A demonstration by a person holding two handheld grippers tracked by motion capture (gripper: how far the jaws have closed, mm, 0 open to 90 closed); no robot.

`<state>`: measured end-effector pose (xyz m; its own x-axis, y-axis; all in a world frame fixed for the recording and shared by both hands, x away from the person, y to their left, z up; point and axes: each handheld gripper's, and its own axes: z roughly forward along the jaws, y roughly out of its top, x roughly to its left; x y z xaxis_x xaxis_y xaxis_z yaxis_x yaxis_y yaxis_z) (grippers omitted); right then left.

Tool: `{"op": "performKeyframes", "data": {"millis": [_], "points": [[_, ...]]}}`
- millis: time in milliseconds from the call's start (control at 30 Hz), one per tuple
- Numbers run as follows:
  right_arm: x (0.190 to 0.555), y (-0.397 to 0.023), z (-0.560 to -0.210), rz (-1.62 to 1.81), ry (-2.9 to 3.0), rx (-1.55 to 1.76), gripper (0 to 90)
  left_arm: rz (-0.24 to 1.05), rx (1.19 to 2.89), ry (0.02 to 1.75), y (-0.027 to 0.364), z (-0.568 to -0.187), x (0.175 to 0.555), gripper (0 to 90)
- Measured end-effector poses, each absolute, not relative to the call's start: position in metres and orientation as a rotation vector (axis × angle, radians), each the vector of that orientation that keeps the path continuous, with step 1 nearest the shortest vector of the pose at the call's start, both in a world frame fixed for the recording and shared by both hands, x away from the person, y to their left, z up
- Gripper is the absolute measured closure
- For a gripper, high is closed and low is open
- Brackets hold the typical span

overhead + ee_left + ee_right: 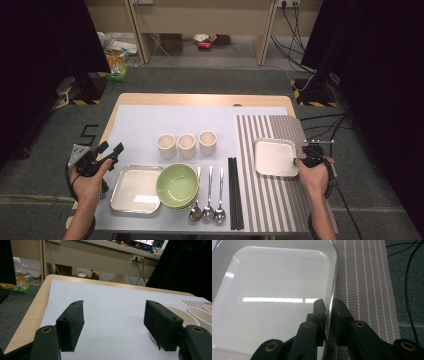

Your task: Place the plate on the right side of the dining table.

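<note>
A white square plate (275, 156) lies on the striped placemat (270, 200) at the right of the table. My right gripper (298, 161) is at the plate's right edge. In the right gripper view its jaws straddle the plate's rim (331, 290), one pad inside the plate and one outside on the mat, shut on the rim (329, 312). My left gripper (111, 150) hovers over the table's left edge, open with nothing between its jaws (113, 325). It points across the pale mat (112, 297).
Three cream cups (186, 144) stand in a row mid-table. In front of them are a second square plate (135, 190), stacked green bowls (177, 185), three spoons (208, 200) and black chopsticks (234, 192). Cables (325, 125) run on the floor to the right.
</note>
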<state>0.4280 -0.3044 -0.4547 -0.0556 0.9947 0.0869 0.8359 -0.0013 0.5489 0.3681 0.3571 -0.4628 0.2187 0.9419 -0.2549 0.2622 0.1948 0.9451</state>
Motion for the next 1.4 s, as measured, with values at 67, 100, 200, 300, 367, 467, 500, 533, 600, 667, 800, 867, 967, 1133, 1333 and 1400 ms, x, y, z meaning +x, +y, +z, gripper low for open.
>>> {"op": "performKeyframes", "data": {"millis": [67, 100, 200, 300, 367, 467, 500, 533, 600, 667, 800, 867, 967, 1133, 1333, 1400], "points": [[0.429, -0.307, -0.455, 0.673, 1.969, 1.876, 82.5, 0.732, 1.312, 1.287, 0.357, -0.463, 0.368, 31.7], [0.43, -0.309, -0.455, 0.671, 1.98, 1.863, 82.6, 0.731, 1.311, 1.286, 0.357, -0.463, 0.368, 31.7], [0.431, -0.311, -0.455, 0.678, 1.993, 1.852, 83.2, 0.731, 1.31, 1.287, 0.356, -0.463, 0.368, 31.7], [0.432, -0.313, -0.454, 0.679, 1.998, 1.847, 83.6, 0.73, 1.311, 1.288, 0.356, -0.463, 0.368, 31.7], [0.433, -0.314, -0.454, 0.682, 2.003, 1.842, 83.7, 0.729, 1.31, 1.289, 0.356, -0.463, 0.368, 31.8], [0.434, -0.315, -0.455, 0.693, 1.999, 1.847, 84.0, 0.73, 1.312, 1.289, 0.356, -0.463, 0.369, 31.8], [0.435, -0.315, -0.455, 0.693, 1.997, 1.849, 84.1, 0.73, 1.314, 1.288, 0.356, -0.464, 0.369, 31.8], [0.434, -0.315, -0.455, 0.695, 1.991, 1.849, 84.2, 0.729, 1.314, 1.288, 0.356, -0.464, 0.369, 31.8], [0.433, -0.314, -0.455, 0.691, 1.984, 1.862, 84.4, 0.729, 1.315, 1.288, 0.356, -0.464, 0.368, 31.8], [0.431, -0.313, -0.455, 0.692, 1.978, 1.873, 84.5, 0.729, 1.311, 1.289, 0.356, -0.464, 0.368, 31.8], [0.427, -0.312, -0.454, 0.692, 1.984, 1.864, 84.6, 0.728, 1.311, 1.288, 0.356, -0.464, 0.368, 31.9], [0.426, -0.313, -0.454, 0.692, 1.981, 1.867, 84.7, 0.728, 1.31, 1.289, 0.356, -0.464, 0.368, 31.9], [0.423, -0.312, -0.454, 0.687, 1.979, 1.869, 84.6, 0.728, 1.312, 1.289, 0.356, -0.464, 0.368, 31.9], [0.418, -0.314, -0.455, 0.692, 1.978, 1.874, 84.5, 0.729, 1.313, 1.29, 0.357, -0.464, 0.368, 31.9], [0.412, -0.314, -0.455, 0.689, 1.978, 1.877, 84.5, 0.728, 1.315, 1.289, 0.356, -0.464, 0.368, 31.9], [0.411, -0.314, -0.455, 0.688, 1.983, 1.87, 84.4, 0.728, 1.314, 1.288, 0.356, -0.464, 0.368, 31.9]]}}
